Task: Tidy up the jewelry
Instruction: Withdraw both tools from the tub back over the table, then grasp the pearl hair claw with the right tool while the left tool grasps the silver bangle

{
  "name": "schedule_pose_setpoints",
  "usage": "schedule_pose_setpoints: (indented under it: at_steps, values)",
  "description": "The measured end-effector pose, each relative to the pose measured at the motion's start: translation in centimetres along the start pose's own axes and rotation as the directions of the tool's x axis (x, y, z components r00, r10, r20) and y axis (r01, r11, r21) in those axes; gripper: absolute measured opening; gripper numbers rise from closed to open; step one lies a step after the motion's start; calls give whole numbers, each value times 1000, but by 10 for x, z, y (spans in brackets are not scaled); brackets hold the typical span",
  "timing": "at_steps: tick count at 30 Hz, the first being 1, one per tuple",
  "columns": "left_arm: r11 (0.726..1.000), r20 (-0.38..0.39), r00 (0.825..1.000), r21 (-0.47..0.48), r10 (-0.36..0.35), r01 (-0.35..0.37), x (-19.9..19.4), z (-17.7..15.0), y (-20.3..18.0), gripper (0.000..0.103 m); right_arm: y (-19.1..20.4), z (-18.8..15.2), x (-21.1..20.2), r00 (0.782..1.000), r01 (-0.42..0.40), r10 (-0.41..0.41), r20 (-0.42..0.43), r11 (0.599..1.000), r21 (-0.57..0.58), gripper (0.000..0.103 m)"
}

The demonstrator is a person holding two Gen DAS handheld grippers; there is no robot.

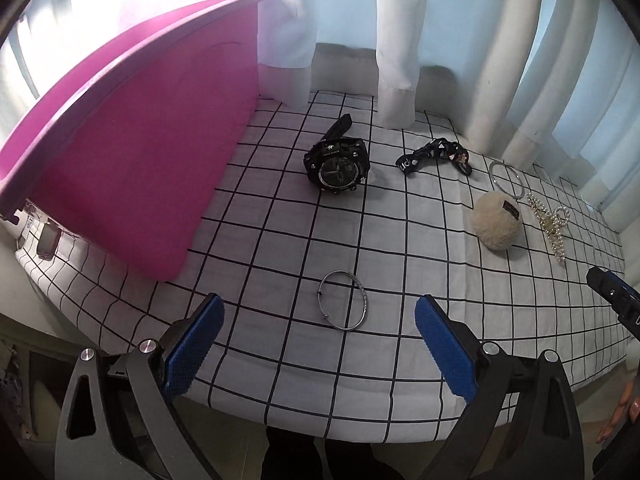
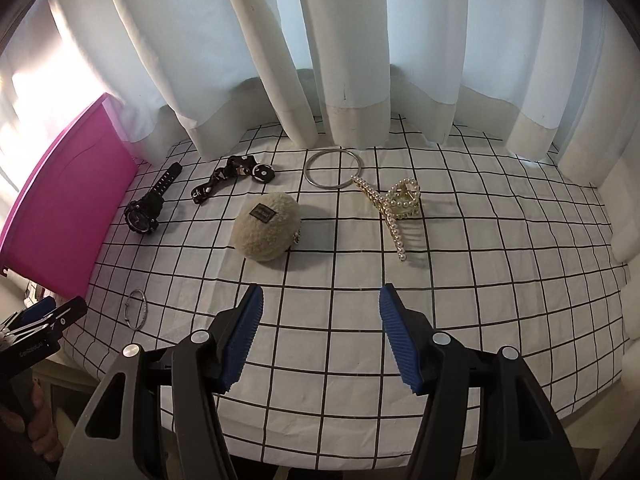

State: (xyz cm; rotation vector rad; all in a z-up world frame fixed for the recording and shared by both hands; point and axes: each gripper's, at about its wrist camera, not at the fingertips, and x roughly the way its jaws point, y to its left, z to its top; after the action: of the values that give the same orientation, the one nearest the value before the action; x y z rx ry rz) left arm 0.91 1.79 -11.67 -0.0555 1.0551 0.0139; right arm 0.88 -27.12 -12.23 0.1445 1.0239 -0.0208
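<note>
A thin silver bracelet lies on the checked cloth just ahead of my open, empty left gripper; it also shows in the right wrist view. Farther off lie a black watch, a black patterned strap, a silver bangle, a fluffy beige pouch and a pearl hair claw. My right gripper is open and empty above the cloth, with the pouch, the hair claw and the bangle ahead of it. The watch and strap lie to its left.
A pink box with its lid raised stands at the left of the table; it also shows in the right wrist view. White curtains hang along the back edge. The checked cloth covers the table, whose front edge is near both grippers.
</note>
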Motion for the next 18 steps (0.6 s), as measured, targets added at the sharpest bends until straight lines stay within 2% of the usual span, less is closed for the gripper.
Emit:
schedule_pose_setpoints:
  at_steps: [11, 18]
  values:
    - [998, -50, 998, -31, 49, -51, 54, -11, -4, 94, -34, -3, 43, 999, 31, -31, -37, 999, 22, 58]
    - [998, -77, 996, -37, 51, -54, 78, -16, -16, 94, -43, 1, 63, 998, 46, -45, -37, 999, 17, 58]
